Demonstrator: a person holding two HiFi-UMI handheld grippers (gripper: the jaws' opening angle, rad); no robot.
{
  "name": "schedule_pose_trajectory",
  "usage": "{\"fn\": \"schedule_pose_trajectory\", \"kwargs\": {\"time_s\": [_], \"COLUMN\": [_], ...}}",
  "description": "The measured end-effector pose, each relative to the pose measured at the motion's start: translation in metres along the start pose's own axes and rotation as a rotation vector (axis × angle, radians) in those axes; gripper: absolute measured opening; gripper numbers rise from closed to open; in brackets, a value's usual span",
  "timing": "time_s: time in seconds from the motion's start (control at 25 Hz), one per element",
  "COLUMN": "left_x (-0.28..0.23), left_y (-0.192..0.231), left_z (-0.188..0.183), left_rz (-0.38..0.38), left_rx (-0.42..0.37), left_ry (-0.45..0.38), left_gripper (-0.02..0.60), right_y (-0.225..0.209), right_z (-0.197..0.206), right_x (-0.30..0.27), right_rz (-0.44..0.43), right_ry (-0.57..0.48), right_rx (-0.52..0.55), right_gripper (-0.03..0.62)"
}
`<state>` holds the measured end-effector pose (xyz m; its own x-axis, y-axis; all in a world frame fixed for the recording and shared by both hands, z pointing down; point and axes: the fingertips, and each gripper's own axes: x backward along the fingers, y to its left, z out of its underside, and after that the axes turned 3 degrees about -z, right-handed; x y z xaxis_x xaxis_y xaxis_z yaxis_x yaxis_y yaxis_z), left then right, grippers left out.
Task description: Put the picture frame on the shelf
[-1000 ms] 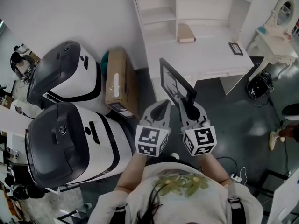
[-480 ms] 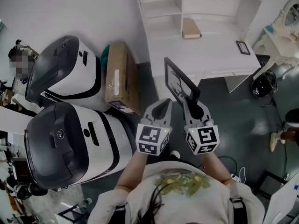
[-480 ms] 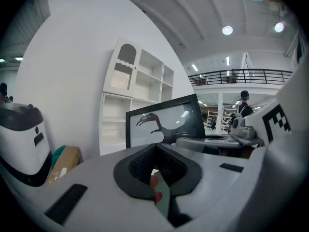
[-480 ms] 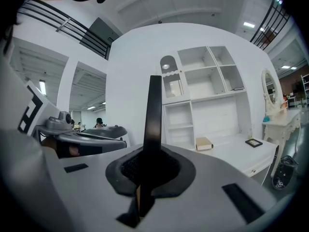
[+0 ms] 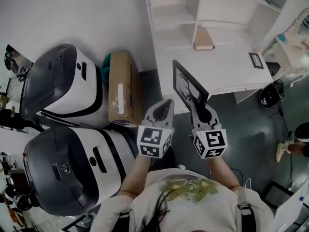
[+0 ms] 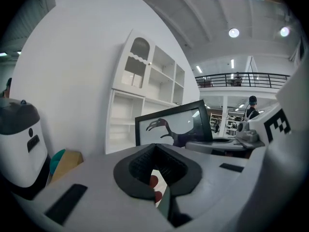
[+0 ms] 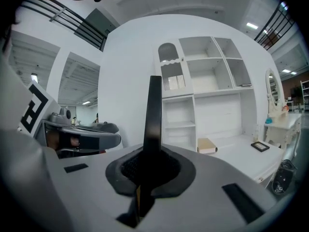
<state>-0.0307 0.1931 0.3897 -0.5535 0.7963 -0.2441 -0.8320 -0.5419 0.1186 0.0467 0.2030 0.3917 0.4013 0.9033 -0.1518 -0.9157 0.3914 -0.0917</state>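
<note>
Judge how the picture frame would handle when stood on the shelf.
Probably stiff: the picture frame stands straight with the right gripper pinching only one edge. Seen edge-on it is thin, so likely tippy when stood up.

This looks like a big indoor hall used as a lab or studio, with a corner dressed up as a home. At the top of the head view, a white shelf unit point(image 5: 193, 13) and a white desk point(image 5: 217, 66) stand against a bare white wall point(image 5: 72, 13) on a dark floor point(image 5: 251, 124). A dressing table with an oval mirror point(image 7: 271, 88) sits at the right of the right gripper view. Two bulky white-and-black machines point(image 5: 63, 86) and a cardboard box point(image 5: 120, 88) fill the left of the head view. At the right of the left gripper view are a railed upper gallery point(image 6: 241, 79) and round ceiling lights point(image 6: 233, 32).
</note>
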Motion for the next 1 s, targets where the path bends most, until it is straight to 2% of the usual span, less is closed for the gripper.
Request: {"fn": "schedule_pose_trajectory", "kwargs": {"time_s": [0.24,0.44,0.68,1.0], "left_x": [-0.032,-0.045,-0.063,-0.087], "left_y": [0.047,0.074,0.081,0.097], "left_z": [-0.006,-0.009,-0.007,-0.004], "left_rz": [0.011,0.021,0.060,0.067], "left_rx": [0.006,0.006,-0.004,0.005], "left_ry": [0.009,0.014,0.039,0.060], "left_gripper": [0.023,0.023,0.023,0.023], "right_y": [-0.003,-0.003,-0.012,-0.023], "right_z": [-0.003,-0.002,-0.002,0.003], "right_x": [-0.059,-0.085,-0.104,-0.131], "right_rz": [0.023,0.047,0.080,0.086], "right_ry": [0.024,0.033,0.042,0.059], "right_rx": [0.006,0.014,0.005,-0.002], "right_gripper": [0.035,0.035,0.035,0.035]}}
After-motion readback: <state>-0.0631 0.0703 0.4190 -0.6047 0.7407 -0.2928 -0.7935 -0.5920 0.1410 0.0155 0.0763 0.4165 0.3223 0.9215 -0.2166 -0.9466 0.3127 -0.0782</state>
